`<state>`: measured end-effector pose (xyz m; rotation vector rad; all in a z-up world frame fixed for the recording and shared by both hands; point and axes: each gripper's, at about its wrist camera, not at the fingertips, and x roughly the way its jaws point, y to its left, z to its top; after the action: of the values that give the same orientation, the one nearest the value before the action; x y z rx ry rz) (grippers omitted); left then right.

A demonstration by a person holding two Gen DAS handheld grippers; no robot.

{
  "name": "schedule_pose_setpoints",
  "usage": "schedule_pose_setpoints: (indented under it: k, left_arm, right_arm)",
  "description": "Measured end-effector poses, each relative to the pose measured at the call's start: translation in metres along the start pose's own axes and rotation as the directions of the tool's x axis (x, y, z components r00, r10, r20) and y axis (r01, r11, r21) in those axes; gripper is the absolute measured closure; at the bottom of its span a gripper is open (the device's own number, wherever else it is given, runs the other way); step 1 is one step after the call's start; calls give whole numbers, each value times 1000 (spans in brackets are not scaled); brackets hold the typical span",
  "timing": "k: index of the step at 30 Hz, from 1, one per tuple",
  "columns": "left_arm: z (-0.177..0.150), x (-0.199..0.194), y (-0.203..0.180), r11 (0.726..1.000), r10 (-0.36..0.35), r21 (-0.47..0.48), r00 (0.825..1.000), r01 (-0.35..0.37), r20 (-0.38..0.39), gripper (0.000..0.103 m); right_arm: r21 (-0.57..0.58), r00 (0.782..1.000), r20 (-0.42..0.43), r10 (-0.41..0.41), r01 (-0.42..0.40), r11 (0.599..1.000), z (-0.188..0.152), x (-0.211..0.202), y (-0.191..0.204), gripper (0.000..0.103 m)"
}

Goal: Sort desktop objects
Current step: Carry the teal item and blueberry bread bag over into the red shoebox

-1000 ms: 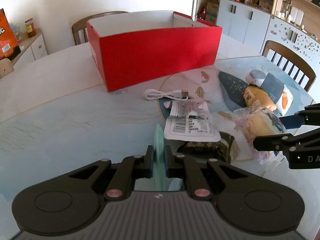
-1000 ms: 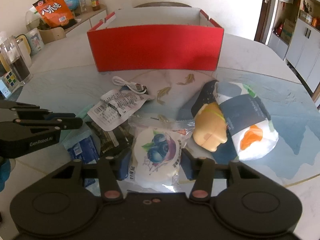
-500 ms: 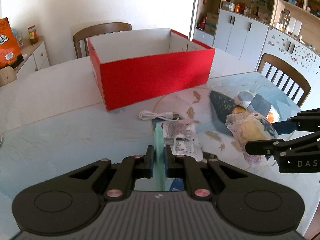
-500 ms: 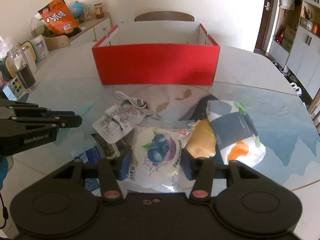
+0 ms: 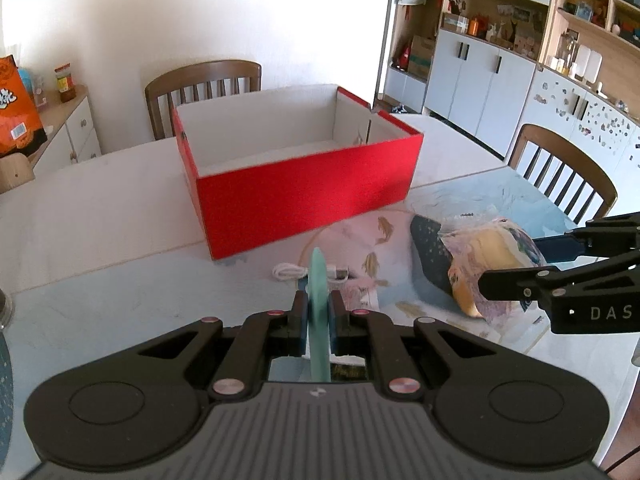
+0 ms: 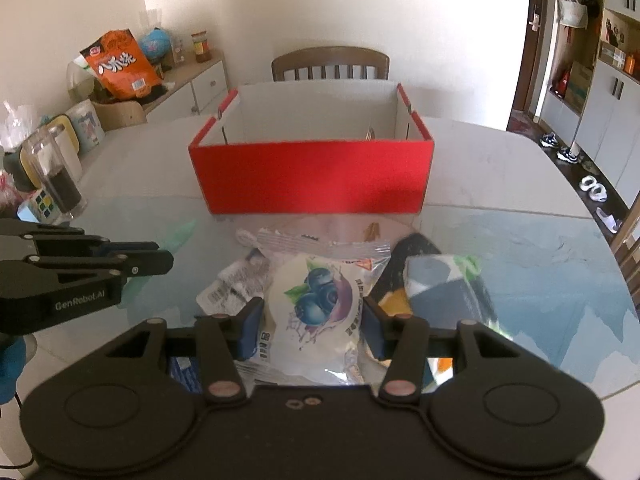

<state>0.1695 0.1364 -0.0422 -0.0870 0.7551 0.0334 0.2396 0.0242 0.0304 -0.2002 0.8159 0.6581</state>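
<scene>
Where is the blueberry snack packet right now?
In the right wrist view, the blueberry snack packet sits centre-bottom, clamped between the pads of the right hand-held gripper, on the near side of the red box.

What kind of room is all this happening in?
Most likely a home dining room: wooden dining chairs stand round a large table, a wall of cupboards and open shelves holds ornaments, and shoes lie by the doorway.
</scene>
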Motion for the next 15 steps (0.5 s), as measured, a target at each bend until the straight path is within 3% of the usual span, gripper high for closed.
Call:
schedule_pose_setpoints:
  k: [15]
  left_arm:
    - [49, 0, 6, 1000, -4, 10, 998, 4, 59, 94]
  right_arm:
    - [-23, 997, 81, -3, 5, 1000, 52, -7, -8, 52]
